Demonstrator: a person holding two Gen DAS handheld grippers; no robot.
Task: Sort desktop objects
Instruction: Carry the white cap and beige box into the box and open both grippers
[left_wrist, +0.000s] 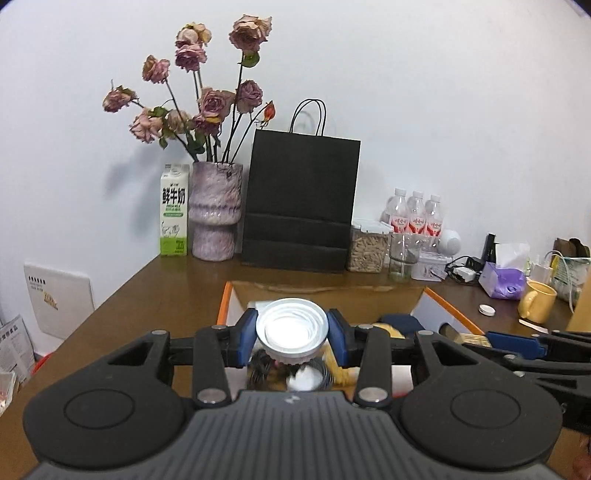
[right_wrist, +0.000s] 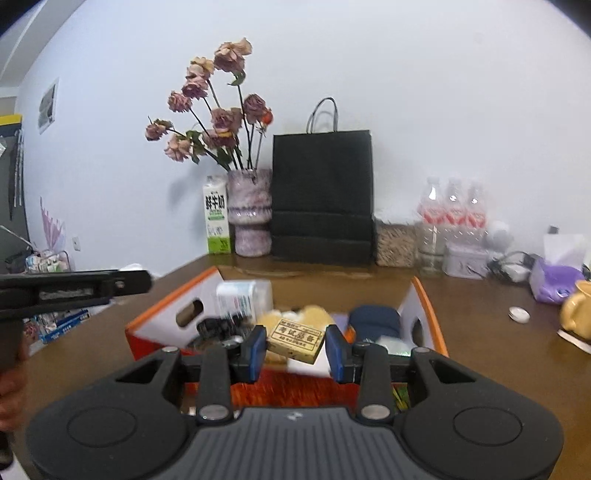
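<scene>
Left wrist view shows the left hand-held gripper (left_wrist: 291, 330), jaws partway closed, clamping a silver lid (left_wrist: 291, 328) above the orange box (left_wrist: 448, 314). Only the right view shows the right hand-held gripper (right_wrist: 295, 349) pinching a small tan eraser box (right_wrist: 295, 339), tilted, over the same box on the tabletop (right_wrist: 491, 332).

White wall (left_wrist: 424, 92), brown desk (left_wrist: 155, 295)
</scene>
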